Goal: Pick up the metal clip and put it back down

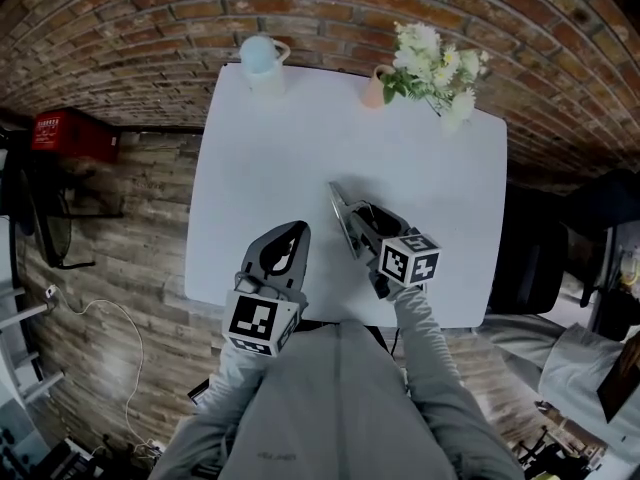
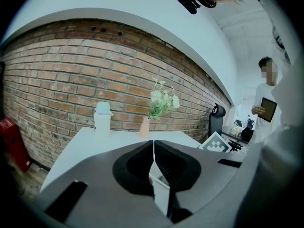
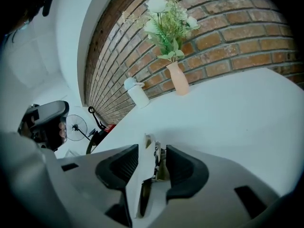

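At a white desk (image 1: 270, 138) pushed up against a brick wall (image 1: 150, 28): two handheld grippers, both low over the near half, grey sleeves (image 1: 330, 408) behind them. To the right, the right gripper (image 1: 358, 218), rolled onto its side and angled toward the desk's middle, jaws spread wide and gripping nothing. Between those jaws, the metal clip (image 3: 155, 161), thin and silvery, standing on edge, just beside one pad, with a clear gap to the other. Hard to say from the right gripper view whether the clip rests on the desk or hangs just above it. To the left, the left gripper (image 1: 295, 230), jaws shut tip to tip with nothing between them, aimed toward the far edge. Near neither gripper: a pale lidded jug (image 1: 262, 63) at the far left corner and, further right along the same edge, a peach vase (image 1: 375, 88) with a spray of white flowers (image 1: 435, 68), the two well apart from each other. Beyond the desk's left side, a red crate (image 1: 70, 133) on the wooden floor; beyond its right side, a dark office chair (image 1: 530, 258). At the far right of the left gripper view, a person (image 2: 266, 103) in white, standing with a tablet in hand.
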{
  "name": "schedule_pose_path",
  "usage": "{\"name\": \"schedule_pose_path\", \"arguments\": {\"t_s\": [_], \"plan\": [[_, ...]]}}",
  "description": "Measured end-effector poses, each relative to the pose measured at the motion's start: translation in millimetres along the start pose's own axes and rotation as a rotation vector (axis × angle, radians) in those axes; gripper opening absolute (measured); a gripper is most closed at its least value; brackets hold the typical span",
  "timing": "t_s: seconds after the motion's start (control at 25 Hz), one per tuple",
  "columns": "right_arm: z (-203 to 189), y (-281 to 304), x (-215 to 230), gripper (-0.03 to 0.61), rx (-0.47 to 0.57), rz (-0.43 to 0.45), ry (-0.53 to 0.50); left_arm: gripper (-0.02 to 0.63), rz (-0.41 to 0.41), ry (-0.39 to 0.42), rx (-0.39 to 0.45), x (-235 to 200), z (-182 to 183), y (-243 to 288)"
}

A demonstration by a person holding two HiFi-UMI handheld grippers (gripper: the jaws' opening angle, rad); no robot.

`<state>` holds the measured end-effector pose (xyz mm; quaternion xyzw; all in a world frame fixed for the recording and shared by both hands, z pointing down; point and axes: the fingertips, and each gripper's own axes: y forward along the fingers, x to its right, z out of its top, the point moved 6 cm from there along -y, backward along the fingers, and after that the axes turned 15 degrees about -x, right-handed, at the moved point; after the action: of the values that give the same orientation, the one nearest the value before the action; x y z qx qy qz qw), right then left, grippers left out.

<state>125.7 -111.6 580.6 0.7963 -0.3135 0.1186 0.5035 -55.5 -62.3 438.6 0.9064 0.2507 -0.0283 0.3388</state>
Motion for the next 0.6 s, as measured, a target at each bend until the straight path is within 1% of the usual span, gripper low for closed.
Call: {"name": "schedule_pose_path", "arguments": {"t_s": [0.12,0.32,0.48,0.6], "plan": [[6,-10,-2,0.167,0.015,-0.046,-0.054,0.029,0.005,0.002,0.009,-1,3,-2],[20,-36,-17,0.169,0.050,-0.112,-0.178,0.031,0.009,0.010,0.031,1,10,-10],[34,-62,-32,0.167,0.103,-0.143,-0.259,0.031,0.009,0.020,0.057,2,19,-16],[41,-82,-43,0.167,0.151,-0.162,-0.300,0.030,0.012,0.028,0.077,3,25,-21]]}}
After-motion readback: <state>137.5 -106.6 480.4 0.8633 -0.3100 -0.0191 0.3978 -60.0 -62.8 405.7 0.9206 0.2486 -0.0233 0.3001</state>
